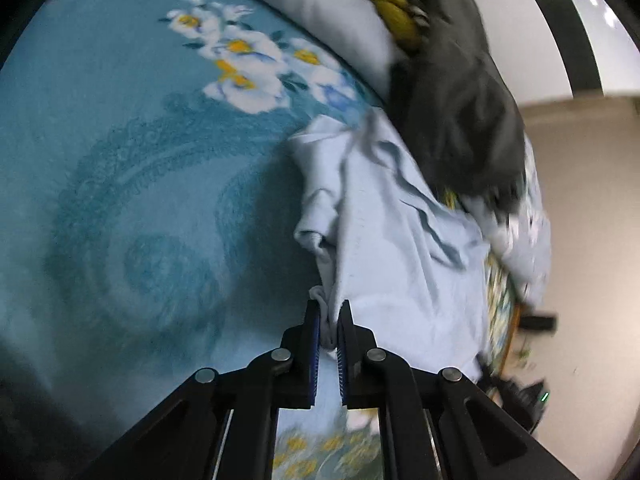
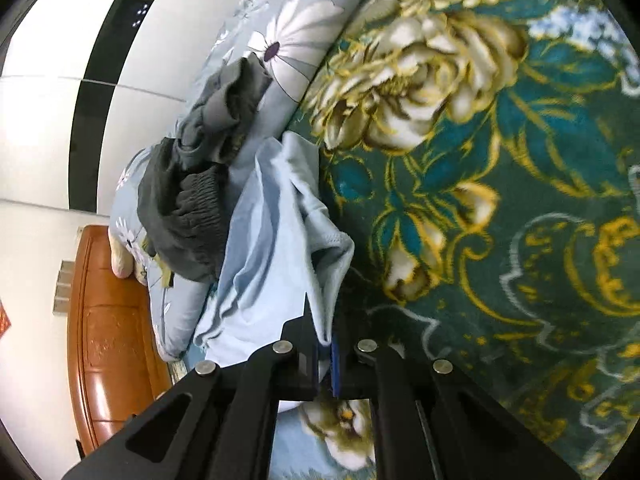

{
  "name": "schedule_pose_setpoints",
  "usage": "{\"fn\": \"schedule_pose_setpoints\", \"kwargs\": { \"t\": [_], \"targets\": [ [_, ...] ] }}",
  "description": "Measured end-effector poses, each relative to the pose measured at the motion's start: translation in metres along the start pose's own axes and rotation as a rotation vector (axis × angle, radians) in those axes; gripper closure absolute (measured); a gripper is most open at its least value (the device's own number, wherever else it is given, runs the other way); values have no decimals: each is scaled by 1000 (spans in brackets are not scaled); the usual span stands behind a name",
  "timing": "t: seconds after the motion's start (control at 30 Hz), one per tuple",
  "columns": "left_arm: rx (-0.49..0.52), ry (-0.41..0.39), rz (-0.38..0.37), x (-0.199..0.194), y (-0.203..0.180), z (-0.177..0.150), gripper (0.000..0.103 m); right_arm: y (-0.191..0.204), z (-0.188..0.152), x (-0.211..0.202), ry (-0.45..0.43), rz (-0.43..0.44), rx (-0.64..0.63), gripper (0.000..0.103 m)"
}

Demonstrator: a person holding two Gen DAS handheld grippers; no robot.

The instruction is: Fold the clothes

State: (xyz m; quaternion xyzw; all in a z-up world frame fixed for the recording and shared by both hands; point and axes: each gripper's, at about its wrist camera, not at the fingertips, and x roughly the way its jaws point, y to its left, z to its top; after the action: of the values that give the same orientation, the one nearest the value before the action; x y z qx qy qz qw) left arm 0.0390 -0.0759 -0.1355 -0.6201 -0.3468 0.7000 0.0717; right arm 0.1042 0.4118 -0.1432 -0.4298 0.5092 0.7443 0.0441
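A pale blue T-shirt (image 1: 396, 240) lies crumpled on a floral bed blanket (image 1: 120, 160). My left gripper (image 1: 329, 312) is shut on a bunched edge of it, next to a sleeve (image 1: 312, 236). In the right wrist view the same pale blue T-shirt (image 2: 272, 240) hangs in folds, and my right gripper (image 2: 326, 344) is shut on its hem edge. The shirt stretches between the two grippers.
Dark grey clothes (image 1: 460, 100) are piled beyond the shirt on a flowered pillow (image 2: 288, 52); they also show in the right wrist view (image 2: 188, 208). A yellow garment (image 1: 396, 12) lies at the far end. A wooden headboard (image 2: 108, 320) and a white wall (image 2: 40, 100) border the bed.
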Motion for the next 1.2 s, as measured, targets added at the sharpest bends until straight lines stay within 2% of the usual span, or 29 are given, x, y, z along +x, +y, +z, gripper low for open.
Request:
{"fn": "schedule_pose_setpoints", "kwargs": {
  "t": [0.13,0.23,0.4,0.6,0.67,0.7,0.73,0.83,0.9,1.0,1.07,1.1,1.2],
  "targets": [
    [87,95,90,1,-6,-37,95,-12,-20,-27,20,-15,-4,99],
    [149,174,152,10,-7,-69,95,-30,-41,-46,53,-65,-17,99],
    [170,267,180,26,-1,-91,95,-68,-57,-58,77,-116,53,99],
    [192,252,193,18,-10,-85,90,-72,-59,-49,121,-161,35,96],
    [195,254,204,10,-6,-84,87,-71,-55,-52,134,-172,25,96],
    [192,256,202,6,-5,-83,81,-71,-53,-55,133,-181,19,96],
    [186,253,193,3,-5,-82,75,-71,-50,-61,117,-205,8,95],
    [171,232,162,-10,-3,-74,69,-67,-39,-77,56,-252,-11,92],
    [159,207,130,-10,-7,-66,65,-57,-30,-78,28,-220,-33,89],
    [120,148,82,-7,-7,-43,63,-39,-26,-60,41,-153,-59,86],
    [101,112,66,0,-8,-27,63,-23,-25,-38,64,-96,-68,71],
    [95,95,53,5,-10,-20,62,-15,-24,-26,77,-69,-70,67],
    [80,81,57,17,-8,-1,62,3,-19,3,92,-39,-87,65]
  ]
}}
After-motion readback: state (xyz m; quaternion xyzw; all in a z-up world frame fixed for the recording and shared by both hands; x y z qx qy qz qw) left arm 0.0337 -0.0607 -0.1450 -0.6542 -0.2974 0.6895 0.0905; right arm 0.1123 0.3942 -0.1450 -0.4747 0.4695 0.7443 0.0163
